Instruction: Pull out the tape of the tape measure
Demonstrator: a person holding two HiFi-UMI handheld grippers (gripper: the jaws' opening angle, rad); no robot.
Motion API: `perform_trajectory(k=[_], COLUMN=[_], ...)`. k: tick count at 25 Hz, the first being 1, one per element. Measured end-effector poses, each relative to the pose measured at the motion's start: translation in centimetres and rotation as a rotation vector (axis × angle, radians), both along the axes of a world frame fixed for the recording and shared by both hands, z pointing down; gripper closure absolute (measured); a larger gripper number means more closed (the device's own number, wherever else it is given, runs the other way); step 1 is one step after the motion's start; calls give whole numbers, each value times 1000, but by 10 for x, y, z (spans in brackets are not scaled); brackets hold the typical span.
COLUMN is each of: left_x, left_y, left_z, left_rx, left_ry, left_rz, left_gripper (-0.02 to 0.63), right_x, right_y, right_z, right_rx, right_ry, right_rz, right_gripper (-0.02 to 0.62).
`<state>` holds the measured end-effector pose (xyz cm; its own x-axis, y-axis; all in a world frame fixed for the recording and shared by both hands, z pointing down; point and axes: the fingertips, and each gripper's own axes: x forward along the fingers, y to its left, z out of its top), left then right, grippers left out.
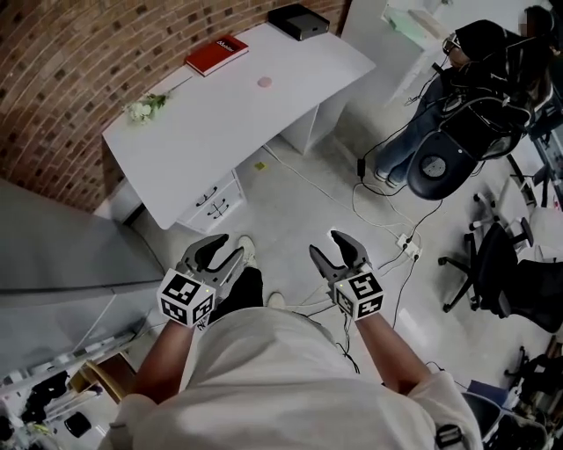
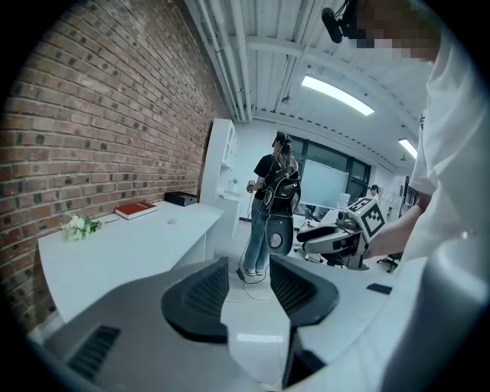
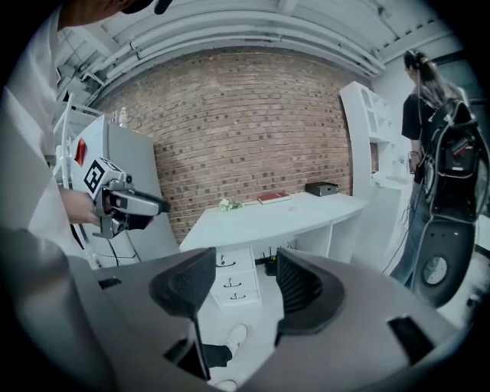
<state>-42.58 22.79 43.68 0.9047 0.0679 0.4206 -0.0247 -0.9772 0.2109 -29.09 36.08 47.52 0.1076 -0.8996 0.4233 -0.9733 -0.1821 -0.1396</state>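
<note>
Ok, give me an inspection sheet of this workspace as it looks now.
Surface: white desk, mostly bare.
Job's things: nothing seen.
Clutter: red book, black box, flowers and a pink spot on the desk.
Grippers: left gripper and right gripper open, empty, over the floor.
Cables: cables and a power strip on the floor.
Surroundings: brick wall, drawers, a person, office chair.

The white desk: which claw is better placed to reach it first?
Probably left: the left claw hangs nearer the desk than the right claw. Both are open, empty, and well short of it.
</note>
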Motion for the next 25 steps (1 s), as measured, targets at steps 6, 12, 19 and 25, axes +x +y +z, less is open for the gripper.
perform_trajectory(k=[6,12,19,25], left_x=[36,81,118,143], left_y=[-57,-124,-183,-221], left_z=[9,8,11,22], left_rx=[-16,-19,-17,-21], left_ry=[5,9,7,3], left_rz=[15,20,44,84], left_gripper=[446,451,451,451], right_x=[36,76,106,128], right_y=[-43,-102,-171,-216], right_z=[6,4,-5,-4], right_rx=[-40,-73,-84,-85], right_ry=[-1,14,30,48], right_rz=[44,60,67,85], right_gripper=[364,364,364,364])
